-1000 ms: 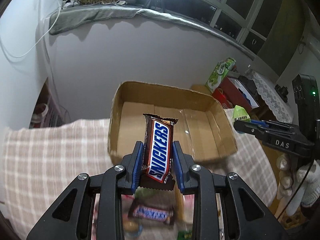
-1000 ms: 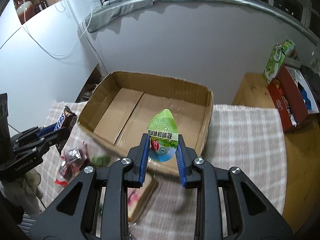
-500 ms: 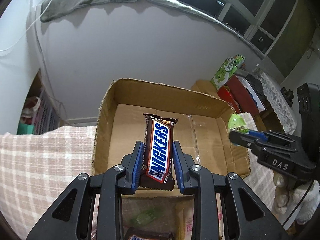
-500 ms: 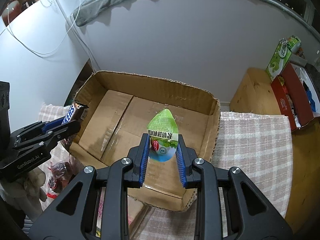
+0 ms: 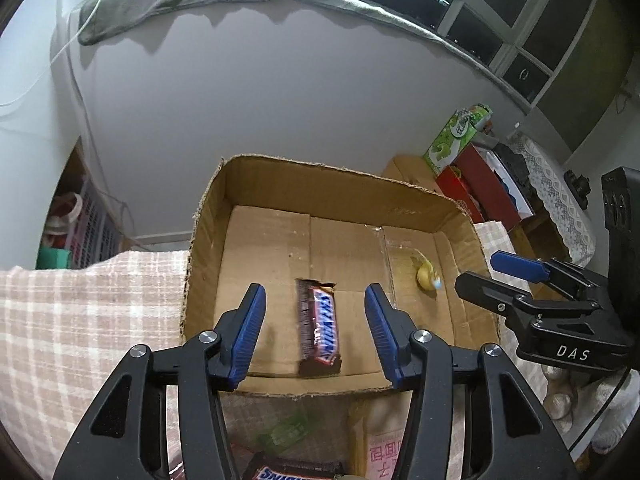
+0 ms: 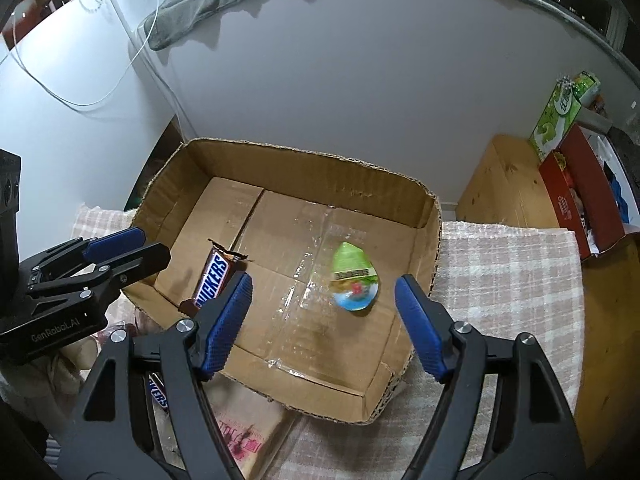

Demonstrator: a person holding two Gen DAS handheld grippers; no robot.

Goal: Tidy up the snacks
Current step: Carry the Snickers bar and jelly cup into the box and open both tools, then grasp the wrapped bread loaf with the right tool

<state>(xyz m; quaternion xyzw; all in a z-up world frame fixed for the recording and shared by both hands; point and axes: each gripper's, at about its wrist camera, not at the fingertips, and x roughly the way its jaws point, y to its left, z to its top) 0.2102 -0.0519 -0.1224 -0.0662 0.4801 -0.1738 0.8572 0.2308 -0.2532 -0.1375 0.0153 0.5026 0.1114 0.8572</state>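
Note:
An open cardboard box (image 5: 332, 178) (image 6: 304, 160) stands on a checked cloth. A Snickers bar (image 5: 320, 326) (image 6: 214, 276) lies on the box floor at the near left. A green jelly pouch (image 6: 354, 278) lies right of it; in the left wrist view the pouch (image 5: 427, 276) looks blurred. My left gripper (image 5: 314, 330) is open and empty above the bar. It shows in the right wrist view (image 6: 128, 248) at the box's left wall. My right gripper (image 6: 324, 320) is open and empty above the pouch. It shows in the left wrist view (image 5: 496, 276) at the right wall.
More snacks lie in front of the box: another Snickers bar (image 5: 296, 470) (image 6: 158, 394), a pink-printed packet (image 6: 244, 436) (image 5: 384, 454) and a green wrapper (image 5: 284, 430). A wooden cabinet (image 6: 508, 184) with a red box (image 6: 580, 200) and a green carton (image 6: 560, 116) stands right.
Both grippers have opened. The Snickers bar has dropped from the left gripper onto the box floor, and the green pouch has dropped from the right gripper into the box.

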